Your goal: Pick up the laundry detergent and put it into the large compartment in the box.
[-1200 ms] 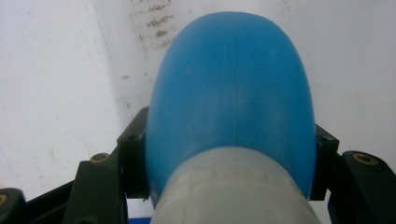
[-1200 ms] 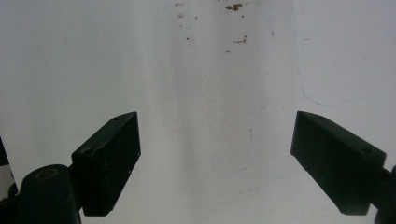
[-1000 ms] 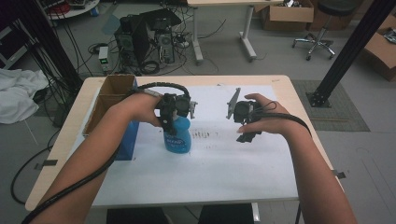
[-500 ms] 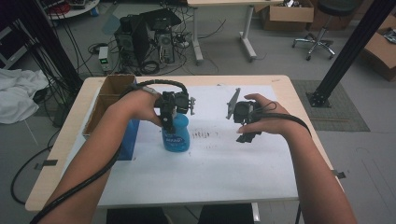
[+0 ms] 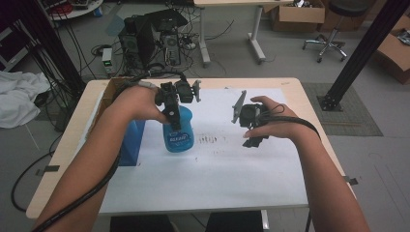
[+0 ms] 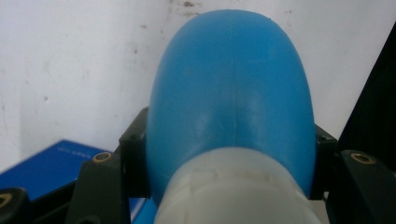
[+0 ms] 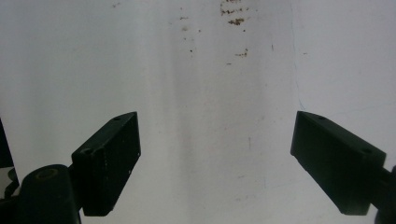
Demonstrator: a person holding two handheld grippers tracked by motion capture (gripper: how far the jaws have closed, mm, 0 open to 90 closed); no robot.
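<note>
1. The left tongs (image 5: 173,116) are seen closed on the neck of a blue bottle (image 5: 178,133), just below its white cap (image 6: 233,186). In the left gripper view both black jaws press the bottle's shoulder from either side.
2. The bottle hangs directly beneath the left tongs, its long axis upright and in line with them, label facing the person. Whether its base touches the white sheet (image 5: 208,179) on the bench (image 5: 309,96) cannot be told from the high view; it looks lifted or nearly so.
3. The right tongs (image 5: 251,140) are held apart from the bottle, to its right at about the same depth, with a stretch of bare sheet between them. Their jaws stand wide open with nothing between them; in the right gripper view the speckled white sheet is seen through the gap.
4. A flat blue box (image 5: 129,142) lies just left of the bottle, near the left forearm, beside a cardboard box (image 5: 109,89) at the far left bench edge.
5. Judgement: the work in hand is a carry of the bottle by the left tongs. The left hand is nearest, already gripping it. Any handover or cap work by the right tongs would turn on the bottle lying to their left, upright, with the cap hidden under the left tongs.
6. Risk: the grip is on the tapering shoulder, so a slip is possible.
</note>
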